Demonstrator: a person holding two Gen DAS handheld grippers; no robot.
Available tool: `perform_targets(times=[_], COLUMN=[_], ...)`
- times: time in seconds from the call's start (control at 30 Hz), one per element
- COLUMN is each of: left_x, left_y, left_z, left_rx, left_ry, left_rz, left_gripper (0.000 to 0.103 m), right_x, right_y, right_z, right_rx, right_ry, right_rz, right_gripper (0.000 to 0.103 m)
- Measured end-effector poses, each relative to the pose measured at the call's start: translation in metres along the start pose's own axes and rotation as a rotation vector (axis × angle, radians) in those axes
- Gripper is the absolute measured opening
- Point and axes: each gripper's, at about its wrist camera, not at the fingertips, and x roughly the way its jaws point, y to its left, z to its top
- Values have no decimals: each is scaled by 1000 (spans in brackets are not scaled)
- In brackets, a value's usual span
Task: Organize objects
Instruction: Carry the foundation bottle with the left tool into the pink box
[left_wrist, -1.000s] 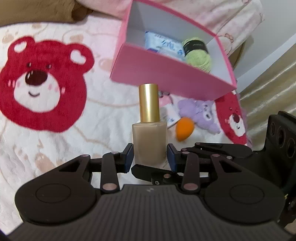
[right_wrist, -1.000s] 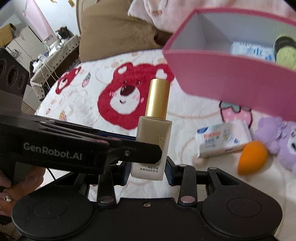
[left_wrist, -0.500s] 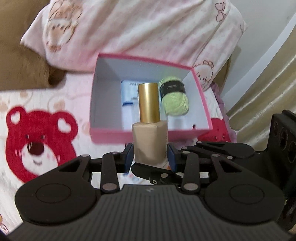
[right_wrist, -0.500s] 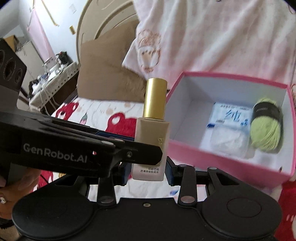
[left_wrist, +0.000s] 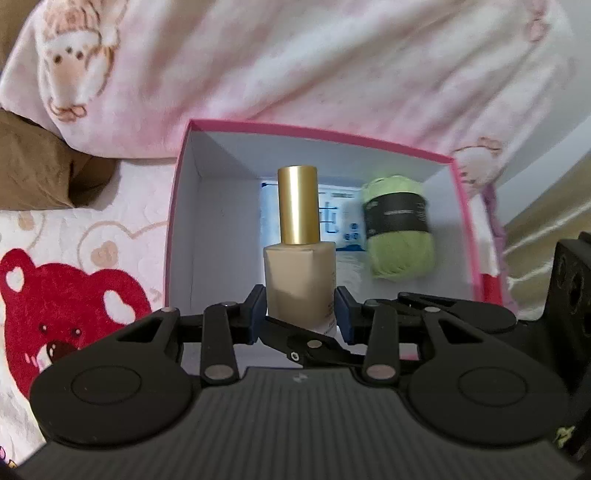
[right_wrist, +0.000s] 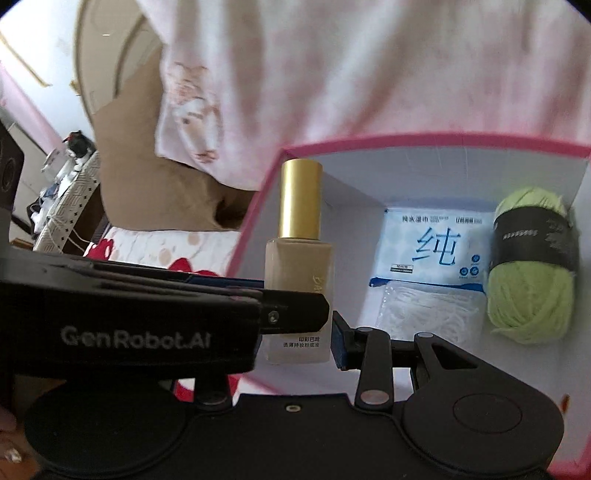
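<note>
"GenRobot.AI" on the left tongs' (right_wrist: 295, 314) arm; large "纯" on the wipes pack (right_wrist: 432, 251).

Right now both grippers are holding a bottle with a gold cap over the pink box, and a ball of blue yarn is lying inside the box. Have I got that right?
Nearly. The yarn is light green with a black band, not blue, as the right wrist view shows; the blue you may mean is the print on the wipes packet beside it. The rest holds: the left gripper and right gripper grip the gold-capped bottle over the pink box.

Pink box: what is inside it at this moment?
In the pink box lie a green yarn ball, a blue-and-white wet wipes pack and a clear packet. The held foundation bottle covers part of the floor.
</note>
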Motion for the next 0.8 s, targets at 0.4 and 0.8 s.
perform_targets(times=[0.4,0.8], left_x=[65,80], left_y=[18,15], left_z=[22,20], left_rx=[-26,-4], left_ry=[119,128], left_rz=[-3,62], left_gripper=[39,34], right_x=[55,74], right_y=[-36,-23], right_z=[10,9], right_rx=[106,67], right_ry=[132,171], right_rz=[-1,-83], right_gripper=[43,42])
